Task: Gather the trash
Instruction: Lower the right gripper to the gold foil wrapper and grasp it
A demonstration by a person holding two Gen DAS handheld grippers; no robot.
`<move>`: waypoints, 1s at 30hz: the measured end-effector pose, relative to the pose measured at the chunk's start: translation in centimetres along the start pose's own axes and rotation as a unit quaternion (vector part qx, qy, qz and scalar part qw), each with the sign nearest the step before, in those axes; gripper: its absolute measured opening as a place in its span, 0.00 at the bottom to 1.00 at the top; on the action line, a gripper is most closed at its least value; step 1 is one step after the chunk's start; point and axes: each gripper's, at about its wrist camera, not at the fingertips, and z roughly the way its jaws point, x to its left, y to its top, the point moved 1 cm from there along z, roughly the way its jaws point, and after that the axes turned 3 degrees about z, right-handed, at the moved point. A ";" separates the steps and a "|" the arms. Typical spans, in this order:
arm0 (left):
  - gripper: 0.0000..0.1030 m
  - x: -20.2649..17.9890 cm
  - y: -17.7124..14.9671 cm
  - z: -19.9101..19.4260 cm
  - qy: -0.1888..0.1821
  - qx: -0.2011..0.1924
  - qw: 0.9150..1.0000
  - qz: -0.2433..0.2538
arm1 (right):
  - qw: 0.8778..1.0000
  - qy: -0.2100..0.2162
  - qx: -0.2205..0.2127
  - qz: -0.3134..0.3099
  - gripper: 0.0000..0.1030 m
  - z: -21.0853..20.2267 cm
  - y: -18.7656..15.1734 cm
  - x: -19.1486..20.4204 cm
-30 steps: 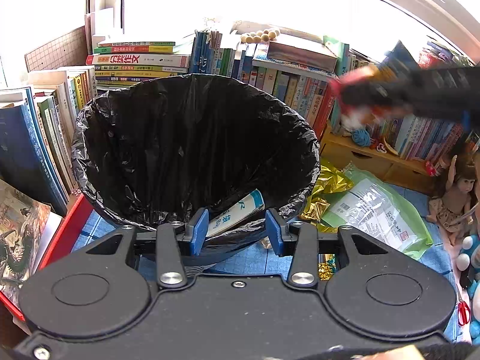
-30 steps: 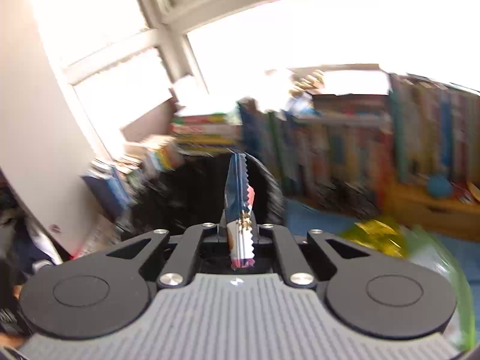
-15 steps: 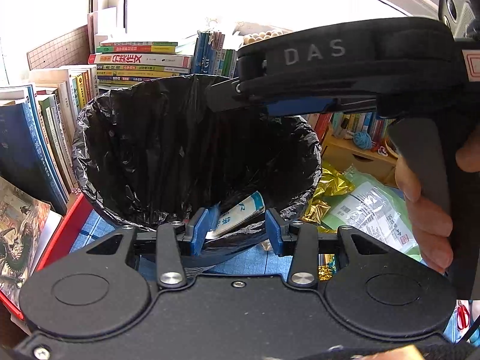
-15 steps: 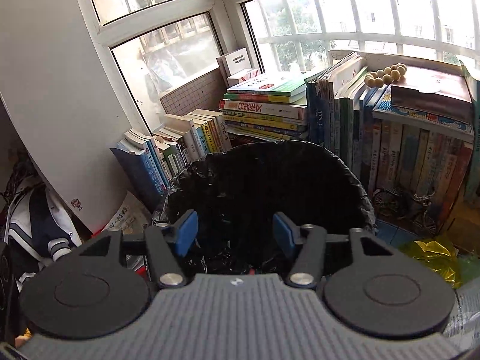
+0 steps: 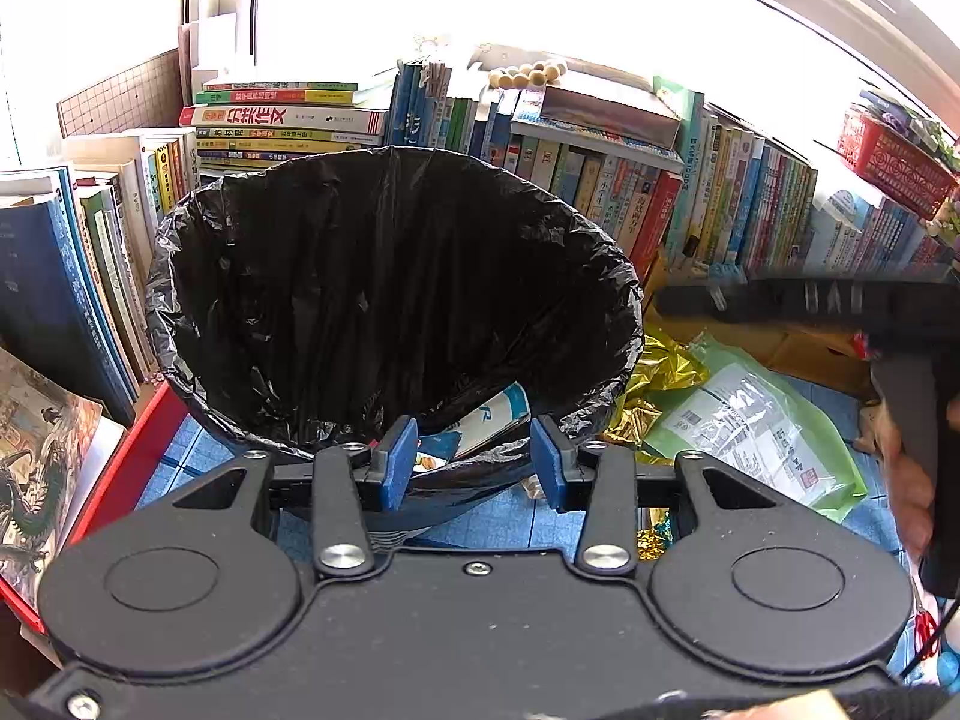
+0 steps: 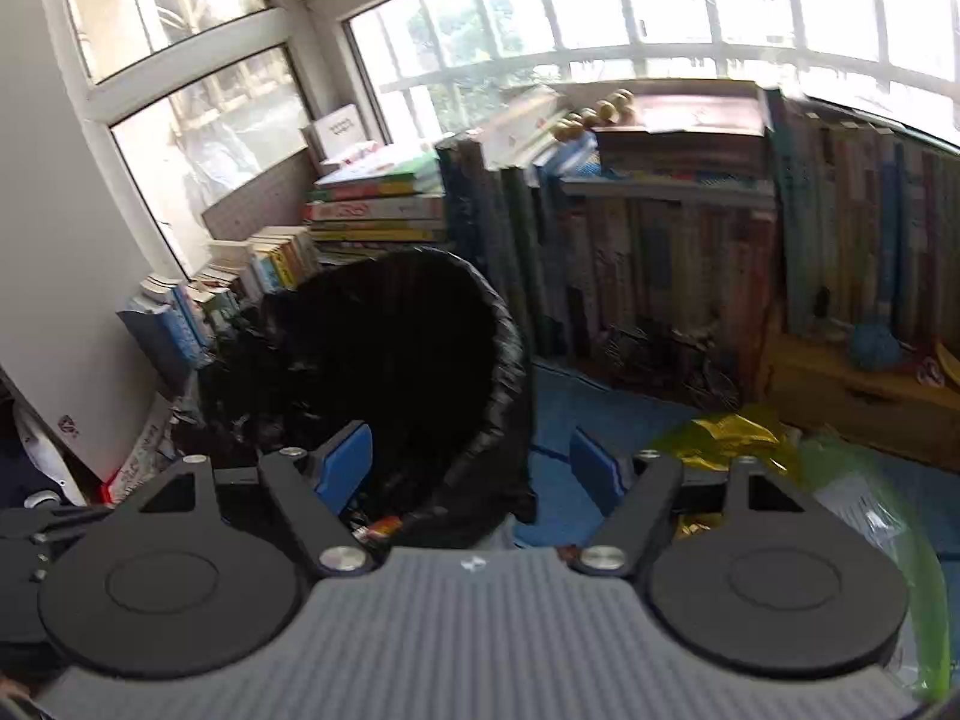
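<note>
Blue floor: bin (image 6: 384, 372) beyond opening right tongs (image 6: 471, 468).

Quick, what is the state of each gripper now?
Left gripper: partly open around the near rim of the trash bin, grip not clear.
Right gripper: jaws opening, nothing between them.

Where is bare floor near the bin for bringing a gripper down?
Bare blue mat lies between the black-lined trash bin and the gold foil wrapper, up to the bookshelf. Right of that it is crowded: foil and a green plastic mailer bag. Left, books stand close against the bin.
</note>
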 end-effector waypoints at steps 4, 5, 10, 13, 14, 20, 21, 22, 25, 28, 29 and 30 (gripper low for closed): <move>0.39 0.0 0.0 0.0 0.000 0.000 1.000 0.000 | 0.999 -0.039 0.026 0.023 0.80 0.4 -2.7 -3.5; 0.39 0.0 0.0 0.0 0.000 0.000 1.000 0.000 | 0.998 -0.046 0.034 0.028 0.80 0.6 -3.6 -4.3; 0.39 -0.1 -0.1 -0.1 0.003 0.001 1.000 0.002 | 0.993 -0.062 0.081 0.058 0.80 2.4 -7.9 -7.1; 0.39 -0.1 -0.1 0.0 0.003 0.001 1.000 0.002 | 0.989 -0.077 0.098 0.075 0.73 3.8 -10.3 -8.3; 0.39 -0.1 -0.1 -0.1 0.003 0.002 1.000 0.003 | 0.987 -0.089 0.104 0.077 0.72 4.4 -11.0 -8.7; 0.39 -0.2 -0.1 -0.1 0.004 0.005 1.000 0.005 | 0.979 -0.122 0.148 0.066 0.72 7.4 -14.3 -9.8; 0.39 -0.2 -0.1 -0.2 0.004 0.006 1.000 0.005 | 0.978 -0.125 0.153 0.058 0.72 7.8 -14.8 -10.0; 0.39 -0.3 0.0 -0.1 0.005 0.007 1.000 0.005 | 0.978 -0.129 0.158 0.050 0.72 8.2 -15.2 -9.9; 0.39 -0.4 0.1 -0.1 0.007 0.010 1.000 0.010 | 0.975 -0.144 0.167 0.019 0.76 9.5 -16.0 -9.5; 0.39 -0.5 0.2 -0.1 0.008 0.012 1.000 0.018 | 0.972 -0.157 0.174 -0.002 0.76 10.5 -16.5 -9.2; 0.39 -0.5 0.2 -0.1 0.008 0.013 1.000 0.019 | 0.971 -0.161 0.177 -0.005 0.63 10.7 -16.5 -9.2; 0.39 -0.5 0.2 -0.1 0.007 0.013 1.000 0.020 | 0.970 -0.162 0.180 -0.006 0.41 10.9 -16.6 -9.1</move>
